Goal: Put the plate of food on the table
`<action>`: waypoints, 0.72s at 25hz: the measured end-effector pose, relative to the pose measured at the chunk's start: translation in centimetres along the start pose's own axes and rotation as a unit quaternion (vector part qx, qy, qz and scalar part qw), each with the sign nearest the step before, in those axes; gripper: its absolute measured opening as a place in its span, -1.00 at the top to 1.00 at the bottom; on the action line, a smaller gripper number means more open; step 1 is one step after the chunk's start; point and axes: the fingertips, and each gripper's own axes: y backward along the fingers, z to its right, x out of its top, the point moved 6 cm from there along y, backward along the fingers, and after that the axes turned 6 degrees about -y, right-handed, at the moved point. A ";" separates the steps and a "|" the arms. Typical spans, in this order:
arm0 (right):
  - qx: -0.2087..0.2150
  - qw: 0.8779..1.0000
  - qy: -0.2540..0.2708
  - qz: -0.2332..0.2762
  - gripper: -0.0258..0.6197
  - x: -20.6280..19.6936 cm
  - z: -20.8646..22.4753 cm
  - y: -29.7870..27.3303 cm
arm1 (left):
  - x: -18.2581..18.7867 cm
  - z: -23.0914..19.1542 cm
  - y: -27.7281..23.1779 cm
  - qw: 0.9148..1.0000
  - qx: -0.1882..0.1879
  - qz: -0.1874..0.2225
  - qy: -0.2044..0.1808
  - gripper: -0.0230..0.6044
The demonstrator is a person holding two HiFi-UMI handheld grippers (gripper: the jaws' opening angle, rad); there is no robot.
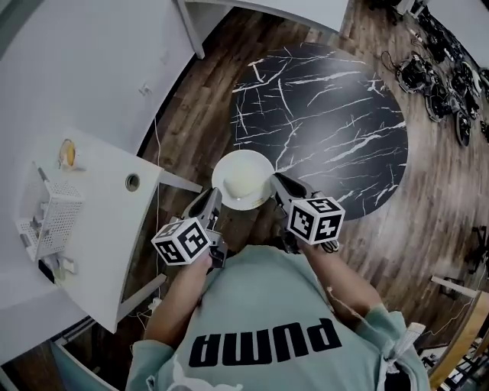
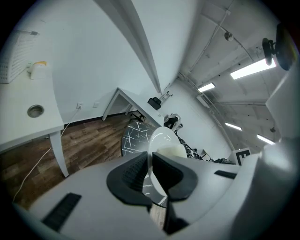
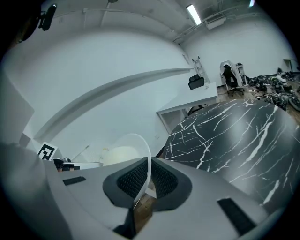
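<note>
A white plate [image 1: 243, 179] with a pale mound of food [image 1: 243, 183] hangs in the air between both grippers, just short of the near edge of the round black marble table [image 1: 328, 122]. My left gripper [image 1: 212, 200] is shut on the plate's left rim, and my right gripper [image 1: 276, 185] is shut on its right rim. In the left gripper view the plate [image 2: 161, 140] stands edge-on between the dark pads [image 2: 133, 173], with the food [image 2: 172, 152] behind. In the right gripper view the plate rim [image 3: 140, 140] runs between the pads [image 3: 133, 180], and the marble table [image 3: 234, 136] lies right.
A white desk [image 1: 84, 221] with a cable hole [image 1: 133, 182] and a white basket [image 1: 57, 218] stands at the left. A second white table [image 1: 275, 9] is at the back. Cables and gear [image 1: 439, 69] lie on the wooden floor [image 1: 199, 99] at the far right.
</note>
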 end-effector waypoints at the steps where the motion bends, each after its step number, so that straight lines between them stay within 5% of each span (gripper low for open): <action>1: -0.004 1.000 -0.004 0.004 0.83 0.3 1.0 0.7 | -0.3 0.9 -0.8 1.000 -0.003 -0.005 -0.004 0.80; 18: -0.057 0.996 -0.060 0.044 0.83 2.5 15.7 10.4 | -6.1 13.2 -11.8 0.995 -0.046 -0.067 -0.053 0.80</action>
